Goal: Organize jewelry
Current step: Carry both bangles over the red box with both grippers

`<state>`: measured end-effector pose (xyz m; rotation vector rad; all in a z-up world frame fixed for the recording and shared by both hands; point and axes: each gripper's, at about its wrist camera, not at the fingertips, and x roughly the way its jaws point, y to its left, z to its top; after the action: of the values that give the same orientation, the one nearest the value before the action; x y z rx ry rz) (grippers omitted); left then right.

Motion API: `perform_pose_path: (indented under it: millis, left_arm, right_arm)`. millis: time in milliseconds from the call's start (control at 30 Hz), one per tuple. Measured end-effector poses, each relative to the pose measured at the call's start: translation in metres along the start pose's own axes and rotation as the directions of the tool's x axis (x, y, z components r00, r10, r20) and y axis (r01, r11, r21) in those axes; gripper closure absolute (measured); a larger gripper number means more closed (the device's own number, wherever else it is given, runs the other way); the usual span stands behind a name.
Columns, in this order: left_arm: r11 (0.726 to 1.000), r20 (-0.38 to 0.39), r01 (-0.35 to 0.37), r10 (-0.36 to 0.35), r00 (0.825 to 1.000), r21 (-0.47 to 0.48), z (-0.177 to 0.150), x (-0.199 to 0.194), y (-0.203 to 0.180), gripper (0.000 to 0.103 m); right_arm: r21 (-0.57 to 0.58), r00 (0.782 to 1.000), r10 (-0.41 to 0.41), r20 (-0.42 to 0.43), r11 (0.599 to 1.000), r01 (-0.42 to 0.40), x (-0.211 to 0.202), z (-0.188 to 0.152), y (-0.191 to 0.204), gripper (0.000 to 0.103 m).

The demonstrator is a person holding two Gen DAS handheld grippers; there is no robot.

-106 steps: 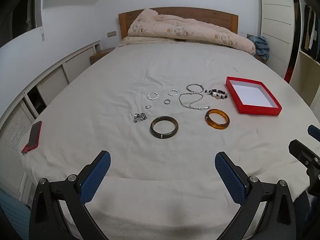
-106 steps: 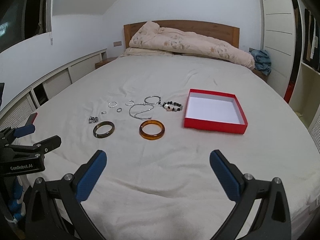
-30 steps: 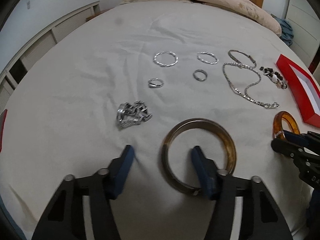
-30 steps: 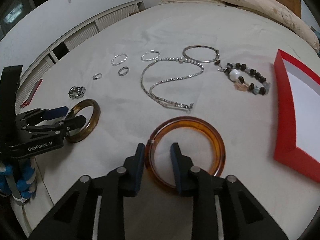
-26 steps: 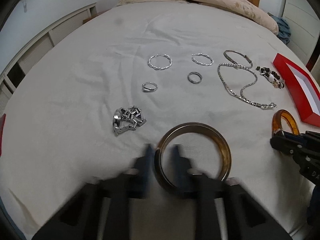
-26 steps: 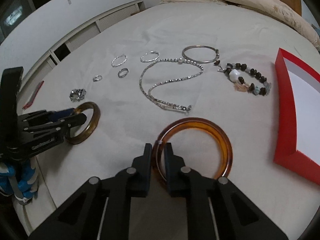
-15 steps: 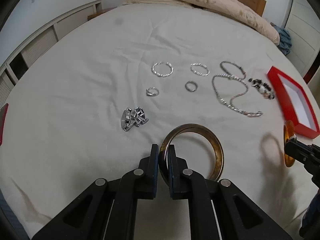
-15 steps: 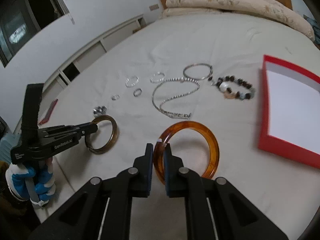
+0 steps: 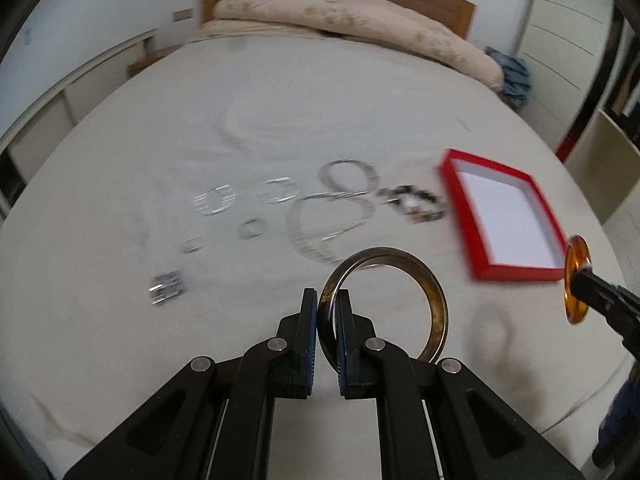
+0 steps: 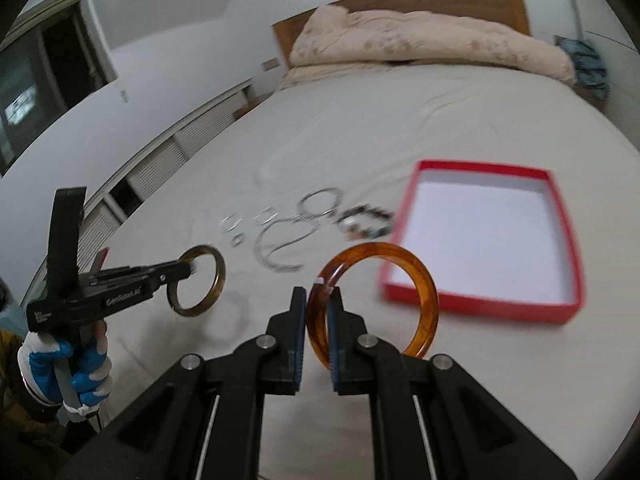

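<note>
Both bangles now off the bed (small jewelry (image 9: pixel 320 208) motion-blurred).

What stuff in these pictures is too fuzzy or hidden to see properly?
- Small silver rings and chain, left view: smeared by motion blur.
- Beaded bracelet, right view: blurred, beads unclear.
- Orange bangle, left view: edge-on, partly behind the right tool.
- Dark bangle: near rim hidden between the left tool fingers.

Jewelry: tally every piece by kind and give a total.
Bangles: 2 (dark bangle, amber bangle)
Silver hoops: 3
Small rings: 2
Chain necklace: 1
Beaded bracelet: 1
Silver link clump: 1
Total: 10
</note>
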<state>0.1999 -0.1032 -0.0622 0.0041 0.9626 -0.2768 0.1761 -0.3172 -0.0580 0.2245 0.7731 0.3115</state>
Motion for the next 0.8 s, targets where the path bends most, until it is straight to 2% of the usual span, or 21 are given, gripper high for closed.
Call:
perform_pose_path:
  millis: [167, 400, 633, 800]
  left_arm:
    - [0.994, -0.006, 0.062, -0.062, 0.998, 0.085, 0.028, 0.029, -0.063, 0.095]
    - [0.98, -0.026, 0.083, -0.079, 0.997, 0.184, 0.059, 0.086, -0.142, 0.095]
    - [0.974, -0.076, 0.059, -0.043, 0.996, 0.22, 0.063, 0.134, -0.174, 0.095]
    - [0.968, -0.088, 0.03, -0.008, 0.996, 0.248, 0.053, 0.147, -0.183, 0.095]
  right_arm:
    - [0.037, 0.998, -0.069, 0.008, 0.997, 0.069, -0.006, 0.022, -0.056, 0.094]
    - [0.078, 0.994, -0.099, -0.039, 0.992, 0.102, 0.018, 0.033, -0.116, 0.094]
    - [0.078, 0.987, -0.104, -0.124, 0.99, 0.114, 0.049, 0.025, -0.152, 0.094]
    - [0.081, 0.979, -0.094, -0.182, 0.991, 0.11, 0.066, 0.013, -0.162, 0.094]
